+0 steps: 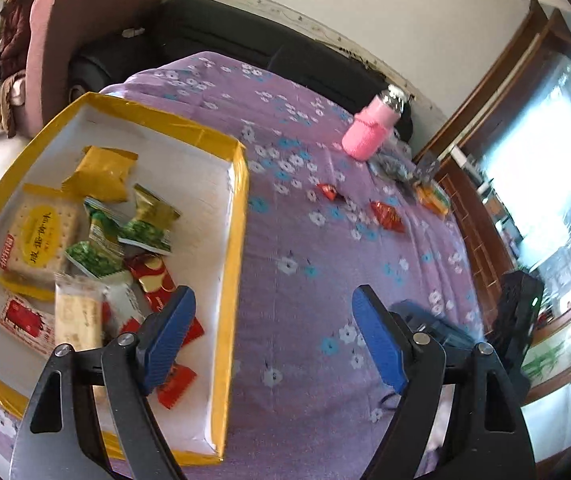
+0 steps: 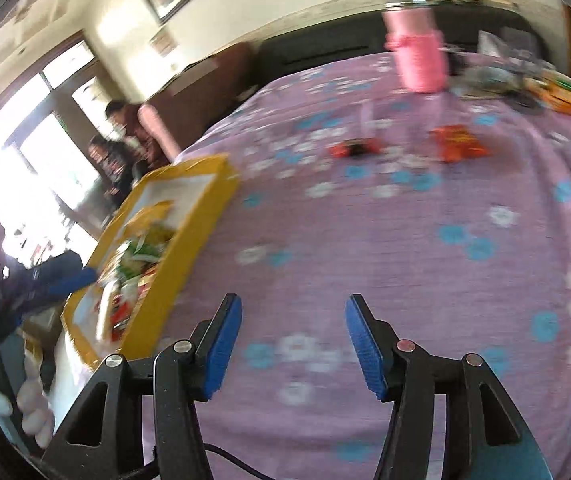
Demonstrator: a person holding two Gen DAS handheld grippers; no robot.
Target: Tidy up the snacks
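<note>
Two red snack packets [image 1: 387, 216] lie on the purple cloth [image 1: 325, 280]; both tongs, left [image 1: 273, 340] and right [image 2: 293, 348], gape wide, empty

Right gripper [image 2: 293, 344], jaws apart, hovers above purple floral cloth [image 2: 405, 240] beside yellow tray [image 2: 189, 240].

Bright window glare, motion blur, fisheye

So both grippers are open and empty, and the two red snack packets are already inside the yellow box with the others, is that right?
Not quite. Both the left gripper and the right gripper are open and empty, but the two red snack packets lie on the purple cloth, outside the yellow box, as the left wrist view shows.
</note>
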